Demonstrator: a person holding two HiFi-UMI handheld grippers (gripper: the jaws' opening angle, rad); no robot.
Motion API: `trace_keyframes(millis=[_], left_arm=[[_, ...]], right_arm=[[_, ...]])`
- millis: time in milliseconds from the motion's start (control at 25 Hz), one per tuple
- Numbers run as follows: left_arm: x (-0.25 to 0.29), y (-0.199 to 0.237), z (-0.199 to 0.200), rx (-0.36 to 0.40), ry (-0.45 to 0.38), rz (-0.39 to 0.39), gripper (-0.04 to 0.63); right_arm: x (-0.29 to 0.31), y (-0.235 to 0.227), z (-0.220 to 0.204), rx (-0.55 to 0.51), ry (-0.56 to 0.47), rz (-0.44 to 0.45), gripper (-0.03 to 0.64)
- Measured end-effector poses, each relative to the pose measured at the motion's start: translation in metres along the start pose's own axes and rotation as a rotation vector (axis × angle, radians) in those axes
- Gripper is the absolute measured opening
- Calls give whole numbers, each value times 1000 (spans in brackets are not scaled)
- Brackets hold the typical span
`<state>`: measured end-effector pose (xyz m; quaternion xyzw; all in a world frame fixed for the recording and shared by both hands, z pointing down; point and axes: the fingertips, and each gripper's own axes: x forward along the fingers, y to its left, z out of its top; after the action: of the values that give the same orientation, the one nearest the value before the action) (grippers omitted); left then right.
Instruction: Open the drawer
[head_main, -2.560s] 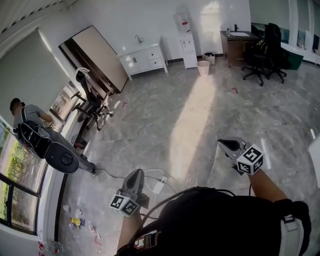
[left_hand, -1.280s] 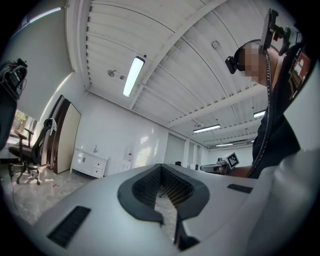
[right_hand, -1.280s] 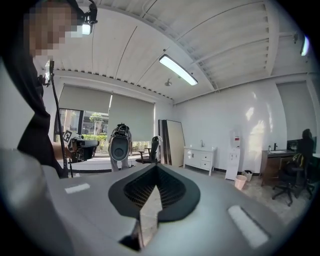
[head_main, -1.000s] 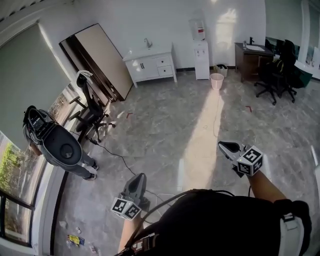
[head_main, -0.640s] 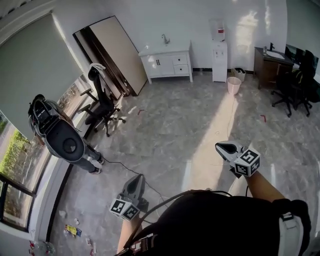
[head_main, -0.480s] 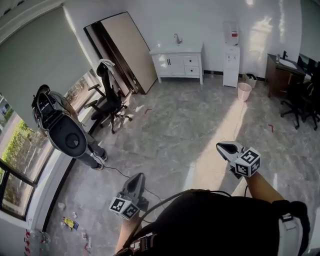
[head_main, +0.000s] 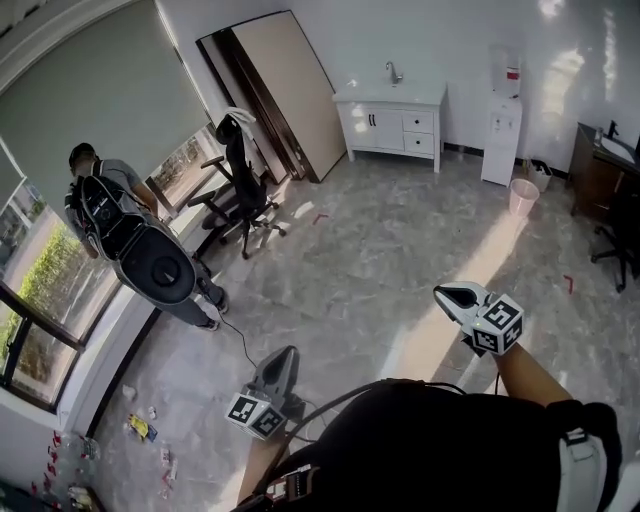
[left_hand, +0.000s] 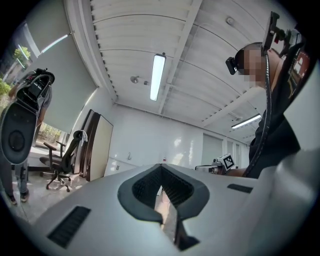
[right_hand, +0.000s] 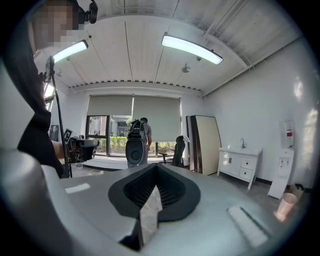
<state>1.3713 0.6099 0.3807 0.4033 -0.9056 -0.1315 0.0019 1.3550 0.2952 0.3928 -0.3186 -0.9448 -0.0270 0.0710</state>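
Jaws pressed together and empty on left gripper (head_main: 287, 352) and right gripper (head_main: 447, 293) risked bumping the far-off cabinet drawers (head_main: 418, 131) instead of gripping.

A glossy grey marble-tile floor (head_main: 330, 250) filled the middle of the head view, crossed at the lower right by a bright strip of sunlight (head_main: 470, 290), with plain white walls (head_main: 440, 40) along the top. At the left edge, a grey roller blind (head_main: 100, 90) hung over dark-framed windows (head_main: 40, 290), with a black office chair (head_main: 245, 190) near them and a tall beige board with a dark edge (head_main: 295, 85) leaning on the wall. Rightward stood a white sink cabinet (head_main: 392, 112), a white water dispenser (head_main: 503, 125), a pink waste bin (head_main: 522, 197) and a dark wooden desk (head_main: 600, 160), while long tube lights (right_hand: 192, 49) glowed on the white panelled ceiling (right_hand: 145, 55).
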Motion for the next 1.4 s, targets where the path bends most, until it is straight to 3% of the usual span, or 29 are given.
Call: trace_keyframes(millis=[320,640,920,1200,1400], left_arm=[[44,75,3,-23,-8,-33,2],[88,186,42,-14,6,-143,2],[116,277,73,2,15,-192,2],[134,340,79,-6,21,-177,2],[158,383,78,-19,31,-131,2]], right_arm=[[73,-31,-1,16,20,-24,-2],[166,-53,37,17,5,-141,-2],[250,-64,61,38,-15,-196,-2],[316,-78,62,50,0,-186,-2],[363,-113,61,73,5,-168,-2]])
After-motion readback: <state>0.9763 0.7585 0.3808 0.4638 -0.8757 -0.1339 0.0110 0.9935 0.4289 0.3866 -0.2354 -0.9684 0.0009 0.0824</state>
